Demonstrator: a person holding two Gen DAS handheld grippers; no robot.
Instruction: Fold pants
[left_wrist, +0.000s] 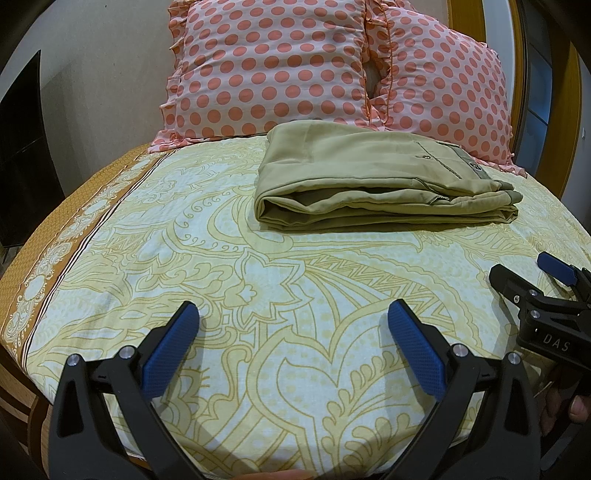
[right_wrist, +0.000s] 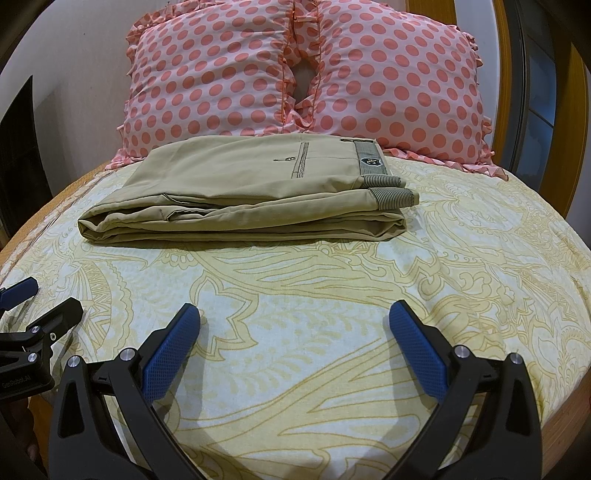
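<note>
Khaki pants lie folded in a flat stack on the bed, near the pillows; they also show in the right wrist view, waistband to the right. My left gripper is open and empty, hovering over the bedsheet well in front of the pants. My right gripper is open and empty too, also in front of the pants. The right gripper shows at the right edge of the left wrist view. The left gripper shows at the left edge of the right wrist view.
Two pink polka-dot pillows lean at the head of the bed. A yellow patterned sheet covers the mattress. A wooden headboard stands at the right, a dark panel at the left.
</note>
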